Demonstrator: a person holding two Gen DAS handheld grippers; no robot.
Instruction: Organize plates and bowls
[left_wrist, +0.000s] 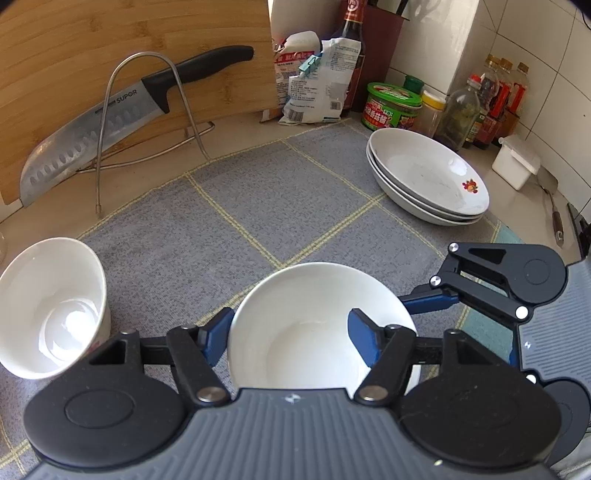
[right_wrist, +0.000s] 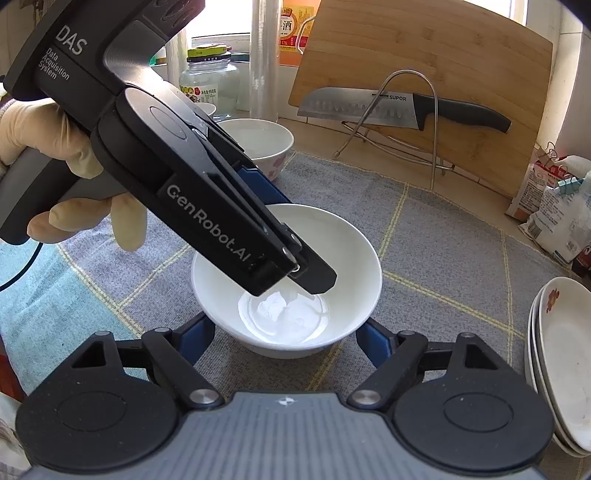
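A plain white bowl (left_wrist: 317, 325) (right_wrist: 286, 295) stands upright on the grey checked mat (left_wrist: 258, 192). My left gripper (left_wrist: 291, 338) is open and straddles the bowl's wall: one blue pad (left_wrist: 218, 336) is just outside the rim, the other is inside the bowl. My right gripper (right_wrist: 284, 341) is open too, with its pads on either side of the bowl's near wall and slightly apart from it. One of its fingers (left_wrist: 428, 300) shows by the bowl's right rim. A second white bowl (left_wrist: 51, 310) (right_wrist: 258, 140) stands to the left. Three stacked plates (left_wrist: 428, 177) (right_wrist: 561, 362) lie to the right.
A cutting board (left_wrist: 110, 48) leans at the back with a large knife (left_wrist: 110, 122) in a wire rack (left_wrist: 147, 110). Bags, jars and bottles (left_wrist: 391, 107) crowd the far right corner. A gloved hand (right_wrist: 44, 140) holds the left gripper (right_wrist: 291, 251).
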